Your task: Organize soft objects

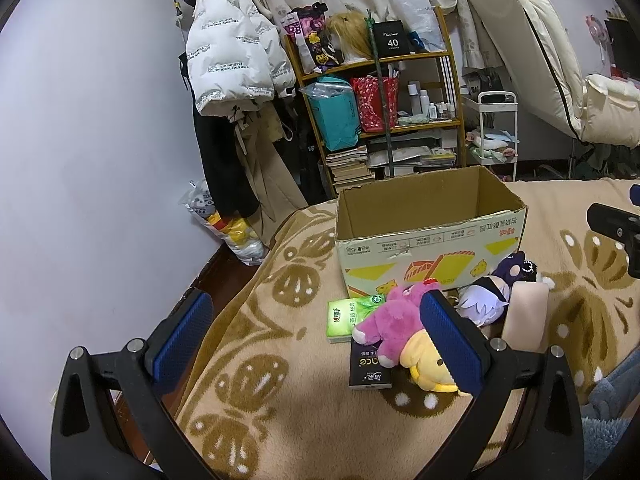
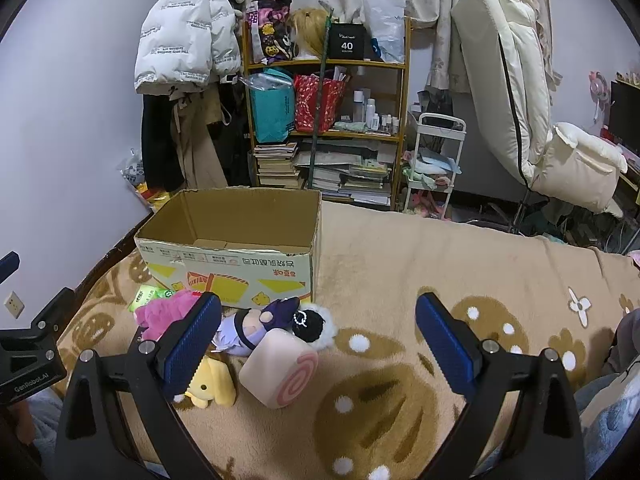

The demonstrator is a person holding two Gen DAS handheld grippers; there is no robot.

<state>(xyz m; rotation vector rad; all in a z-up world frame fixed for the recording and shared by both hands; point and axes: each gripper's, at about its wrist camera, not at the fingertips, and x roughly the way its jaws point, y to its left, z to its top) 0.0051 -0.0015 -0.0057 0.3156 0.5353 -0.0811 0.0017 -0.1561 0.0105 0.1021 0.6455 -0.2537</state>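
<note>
An open, empty cardboard box (image 1: 432, 236) stands on the patterned blanket; it also shows in the right wrist view (image 2: 232, 264). In front of it lie a pink plush (image 1: 390, 320) (image 2: 164, 312), a yellow plush (image 1: 424, 364) (image 2: 212, 386), a purple-haired doll (image 1: 486, 304) (image 2: 244, 332), a dark fluffy plush (image 1: 516, 270) (image 2: 312, 326) and a pink swirl-roll cushion (image 1: 524, 316) (image 2: 280, 372). My left gripper (image 1: 320, 344) is open and empty, above the blanket left of the toys. My right gripper (image 2: 318, 344) is open and empty, above the roll cushion.
A green tissue pack (image 1: 348, 316) and a black packet (image 1: 370, 366) lie by the pink plush. Behind the bed stand a cluttered wooden shelf (image 2: 326, 128), hanging coats (image 1: 228, 60), a white trolley (image 2: 434, 160) and a folded mattress (image 2: 512, 80). The bed's left edge drops off (image 1: 224, 264).
</note>
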